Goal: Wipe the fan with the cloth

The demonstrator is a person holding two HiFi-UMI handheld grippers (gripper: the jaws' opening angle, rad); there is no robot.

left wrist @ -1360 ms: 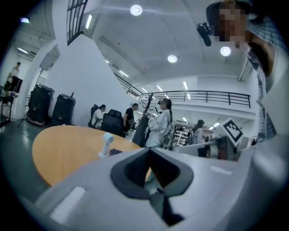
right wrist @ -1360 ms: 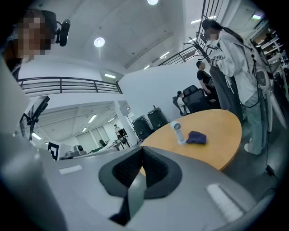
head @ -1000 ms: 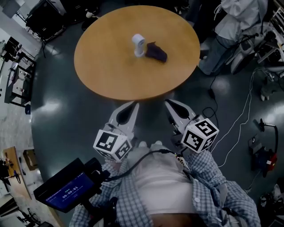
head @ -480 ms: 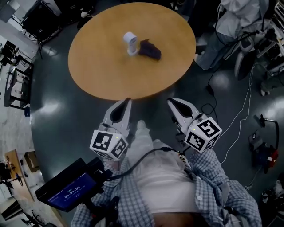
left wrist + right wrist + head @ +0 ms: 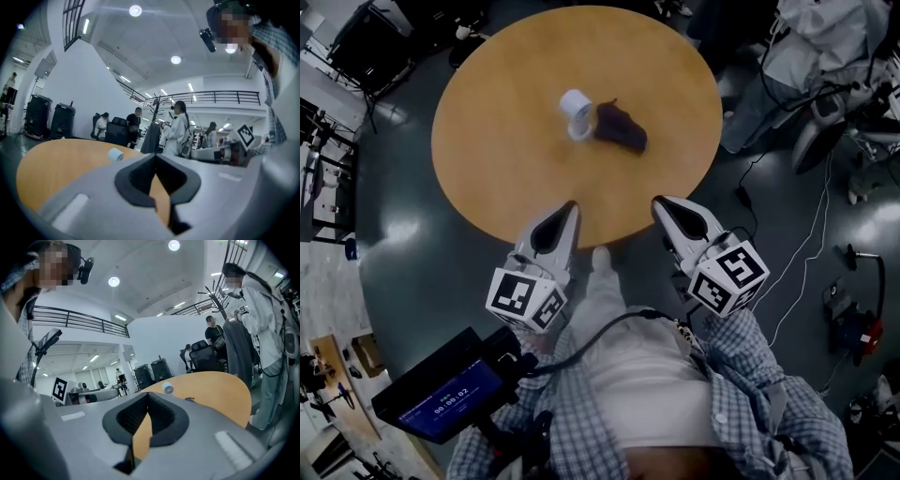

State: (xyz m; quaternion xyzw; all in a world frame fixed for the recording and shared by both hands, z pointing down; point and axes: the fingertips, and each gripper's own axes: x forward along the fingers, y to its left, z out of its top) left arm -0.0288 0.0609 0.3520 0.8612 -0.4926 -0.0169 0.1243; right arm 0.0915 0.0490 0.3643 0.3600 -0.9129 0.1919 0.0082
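A small white fan (image 5: pixel 576 114) stands near the middle of the round wooden table (image 5: pixel 487 150), and a dark crumpled cloth (image 5: pixel 622 127) lies right beside it. The fan (image 5: pixel 115 154) also shows small in the left gripper view, and in the right gripper view the fan (image 5: pixel 168 389) shows its grille with the cloth (image 5: pixel 189 399) as a dark speck. My left gripper (image 5: pixel 573 205) and right gripper (image 5: pixel 658 202) are both shut and empty, side by side at the table's near edge, well short of fan and cloth.
People stand and sit beyond the table (image 5: pixel 176 129), one close at the right (image 5: pixel 267 324). Cables (image 5: pixel 806 253) trail over the dark floor to the right. Speakers and chairs (image 5: pixel 47 119) line the far side. A small screen (image 5: pixel 441 394) hangs at the person's left.
Both grippers have moved forward from over the floor to the table's near edge. The table, fan and cloth now sit lower and closer in the head view.
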